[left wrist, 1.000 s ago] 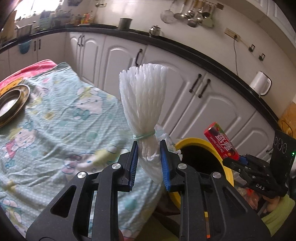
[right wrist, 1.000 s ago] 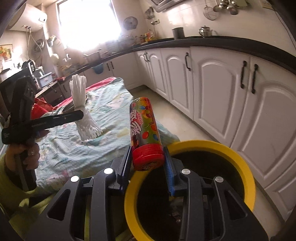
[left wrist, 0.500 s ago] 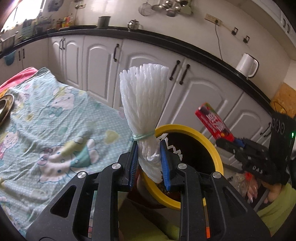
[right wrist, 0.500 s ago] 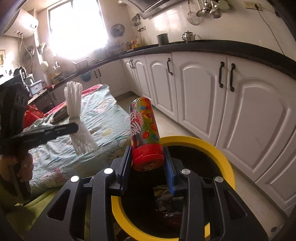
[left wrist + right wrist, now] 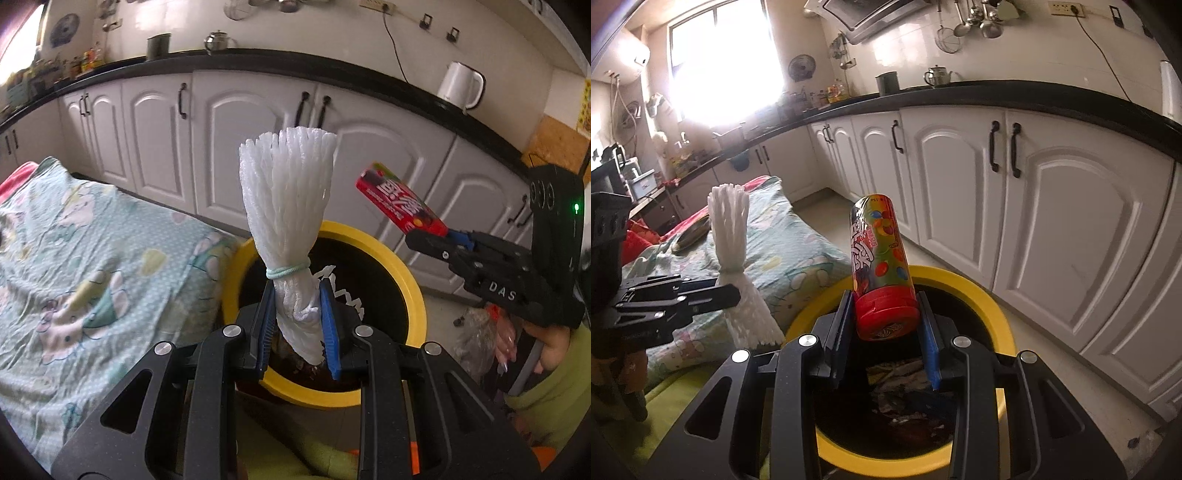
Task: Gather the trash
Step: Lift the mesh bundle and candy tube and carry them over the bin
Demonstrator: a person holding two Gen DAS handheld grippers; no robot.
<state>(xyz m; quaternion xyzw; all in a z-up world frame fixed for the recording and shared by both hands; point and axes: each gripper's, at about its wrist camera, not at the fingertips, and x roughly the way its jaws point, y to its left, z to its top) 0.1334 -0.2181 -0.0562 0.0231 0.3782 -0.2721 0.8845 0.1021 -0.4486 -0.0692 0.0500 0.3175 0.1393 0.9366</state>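
My left gripper [image 5: 297,328] is shut on a white foam net sleeve [image 5: 288,206] tied with a pale green band, held upright over the yellow-rimmed bin [image 5: 413,291]. My right gripper [image 5: 886,332] is shut on a red-capped candy tube [image 5: 879,266], cap toward me, held above the same bin [image 5: 997,310], which holds trash. The tube also shows in the left wrist view [image 5: 400,205], with the right gripper [image 5: 439,240] beside the bin. The foam sleeve shows in the right wrist view [image 5: 733,236], in the left gripper [image 5: 713,291].
A table with a pale green cartoon cloth [image 5: 92,258] lies left of the bin, with a metal plate [image 5: 692,232] on it. White cabinets [image 5: 1052,221] under a black counter run behind. A white kettle [image 5: 460,85] stands on the counter.
Both grippers have moved over the bin's opening, the left one coming off the table toward the right. Both still hold their items.
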